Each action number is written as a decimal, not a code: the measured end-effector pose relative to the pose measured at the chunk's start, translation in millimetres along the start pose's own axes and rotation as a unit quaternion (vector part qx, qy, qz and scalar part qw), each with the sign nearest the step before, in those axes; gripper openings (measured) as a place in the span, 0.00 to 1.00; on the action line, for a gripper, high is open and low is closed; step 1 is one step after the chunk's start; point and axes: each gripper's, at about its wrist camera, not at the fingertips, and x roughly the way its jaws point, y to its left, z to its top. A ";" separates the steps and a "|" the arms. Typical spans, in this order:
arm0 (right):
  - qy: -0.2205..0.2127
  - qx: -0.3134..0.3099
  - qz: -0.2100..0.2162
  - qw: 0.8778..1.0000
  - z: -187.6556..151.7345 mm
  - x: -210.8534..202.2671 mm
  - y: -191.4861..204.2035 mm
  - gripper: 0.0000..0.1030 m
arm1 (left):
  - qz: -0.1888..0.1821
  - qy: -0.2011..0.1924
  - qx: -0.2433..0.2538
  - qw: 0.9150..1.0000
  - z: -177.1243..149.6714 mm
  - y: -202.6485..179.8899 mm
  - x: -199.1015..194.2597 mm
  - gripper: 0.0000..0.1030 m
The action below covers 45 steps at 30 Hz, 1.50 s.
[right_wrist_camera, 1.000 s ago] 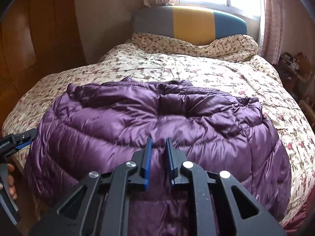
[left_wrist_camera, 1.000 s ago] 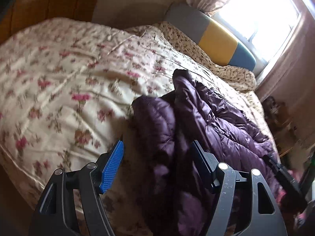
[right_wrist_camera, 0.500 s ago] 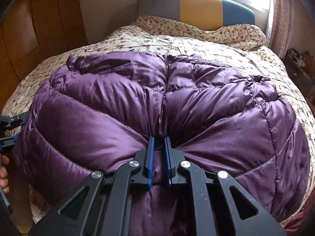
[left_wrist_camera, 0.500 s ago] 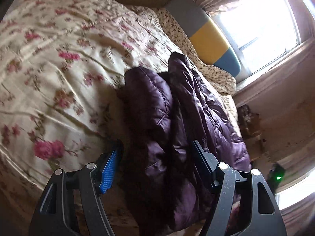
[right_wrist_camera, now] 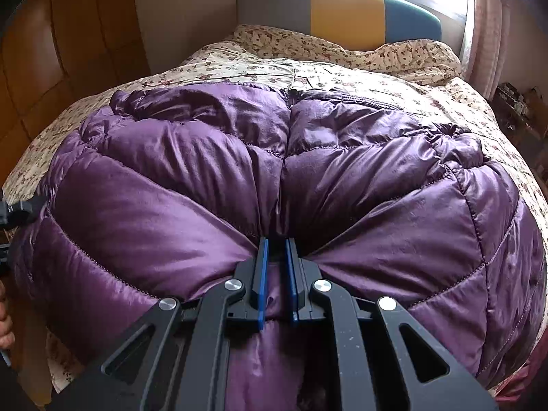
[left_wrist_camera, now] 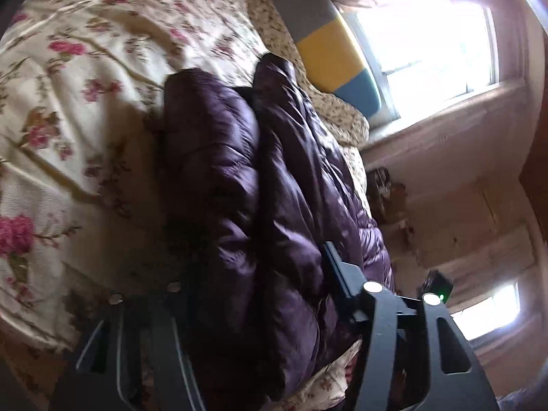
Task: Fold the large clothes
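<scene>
A purple puffer jacket lies spread across the floral bed, its near hem toward me. My right gripper is shut on a pinched fold in the middle of that hem, and the fabric puckers around the blue pads. In the left wrist view the jacket shows as a thick folded side edge. My left gripper straddles this edge with its jaws closing on it. The padding fills the gap and bulges over the right finger. The left finger is blurred. The left gripper also shows at the jacket's left side.
The floral quilt covers the whole bed, with a grey, yellow and blue headboard under a bright window. A wooden wardrobe stands to the left. A cluttered nightstand is at the right. A person's hand shows at the left edge.
The left gripper has dipped and turned onto the jacket's side edge and its jaws have narrowed around it. The right gripper sank closer to the hem, still pinching the fold.
</scene>
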 end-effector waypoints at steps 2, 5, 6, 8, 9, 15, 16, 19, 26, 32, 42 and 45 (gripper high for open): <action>0.000 -0.002 -0.004 1.000 0.4 0.3 2.0 0.09 | -0.002 -0.002 0.009 1.000 -0.6 -5.5 -1.5 0.43; -0.003 -0.003 -0.009 1.000 0.1 1.1 4.7 0.09 | -0.011 -0.007 0.023 1.000 -1.1 -16.2 -6.9 0.33; -0.004 -0.005 -0.012 1.000 -0.5 1.2 5.5 0.09 | -0.014 -0.009 0.031 0.999 -1.9 -22.9 -9.2 0.30; -0.004 -0.008 -0.016 1.000 -1.8 1.5 7.6 0.09 | -0.024 -0.013 0.047 0.999 -3.1 -37.6 -13.4 0.27; -0.005 -0.008 -0.016 1.000 -2.5 1.7 7.3 0.09 | -0.028 -0.014 0.055 0.998 -0.5 -43.9 -12.6 0.26; -0.006 -0.001 -0.007 1.000 -3.3 4.4 2.3 0.09 | -0.065 -0.018 0.100 0.993 -1.3 -98.2 -7.5 0.26; -0.006 0.000 -0.005 1.000 -3.7 4.4 0.9 0.09 | -0.070 -0.017 0.107 0.992 -1.3 -106.9 -4.6 0.26; -0.005 0.010 0.000 1.000 -3.5 4.3 -3.6 0.08 | -0.091 -0.008 0.126 0.988 -0.8 -133.8 10.8 0.26; 0.003 0.023 0.020 1.000 4.8 -9.5 -22.1 0.08 | -0.114 0.027 0.162 0.980 -9.1 -185.4 57.9 0.23; -0.023 0.042 0.008 0.999 7.7 -52.9 -57.2 0.23 | -0.098 0.048 0.183 0.977 -14.8 -214.0 84.7 0.23; -0.029 0.112 -0.113 0.987 -8.9 -100.7 -163.0 0.34 | -0.021 0.086 0.206 0.975 -37.4 -246.6 149.6 0.23; -0.014 0.129 -0.151 0.980 -16.2 -102.6 -195.8 0.35 | 0.008 0.096 0.212 0.973 -42.1 -251.5 175.0 0.23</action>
